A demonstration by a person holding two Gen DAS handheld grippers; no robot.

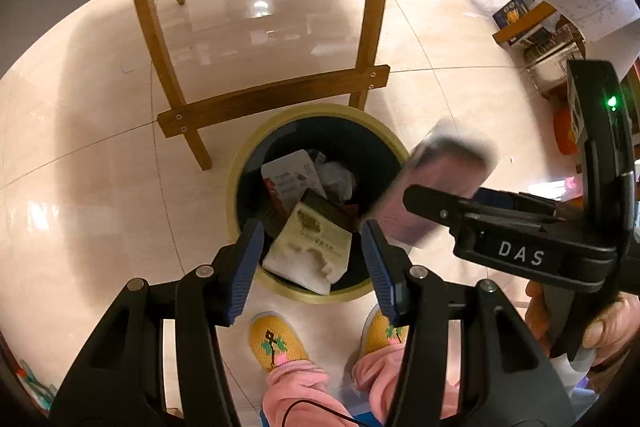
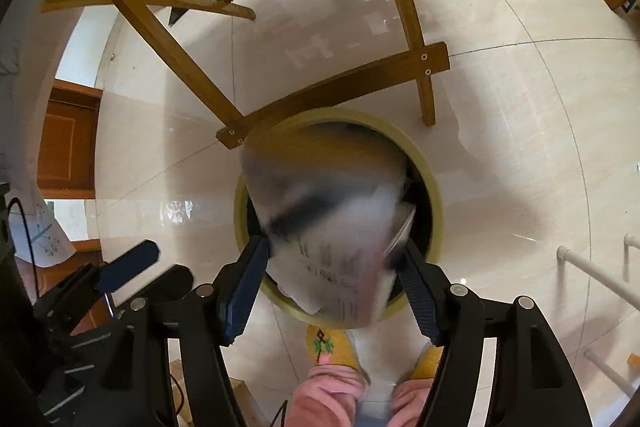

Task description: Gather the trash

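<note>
The left hand-held gripper (image 1: pixel 312 259) pointed steeply down over the trash bin (image 1: pixel 320 115), its blue-padded jaws apart with nothing between them. Straight below the gap, a torn white carton (image 1: pixel 308 251) lay on top of the rubbish in the bin, with a crumpled printed wrapper (image 1: pixel 290 175) and a clear plastic scrap (image 1: pixel 338 181) behind it.

The right hand-held gripper (image 2: pixel 334 275) also pointed down at the same bin (image 2: pixel 434 195), its jaws spread wide. A blurred pale packet with printed lettering (image 2: pixel 332 227) filled the gap between its pads; whether the pads still pressed on it could not be told, and the smear suggested it was in motion. From the left wrist view that packet (image 1: pixel 440 179) appeared as a streaked shape above the bin's right rim, just past the tip of the right tool, which a hand (image 1: pixel 600 327) gripped by its handle.

The bin, dark inside with a yellow-green rim, stood on a glossy tiled floor (image 1: pixel 100 187) beside the wooden legs of a table (image 1: pixel 272 95). The person's yellow knitted slippers (image 1: pixel 276 343) and pink trouser cuffs (image 1: pixel 296 387) were just beside its near edge.
</note>
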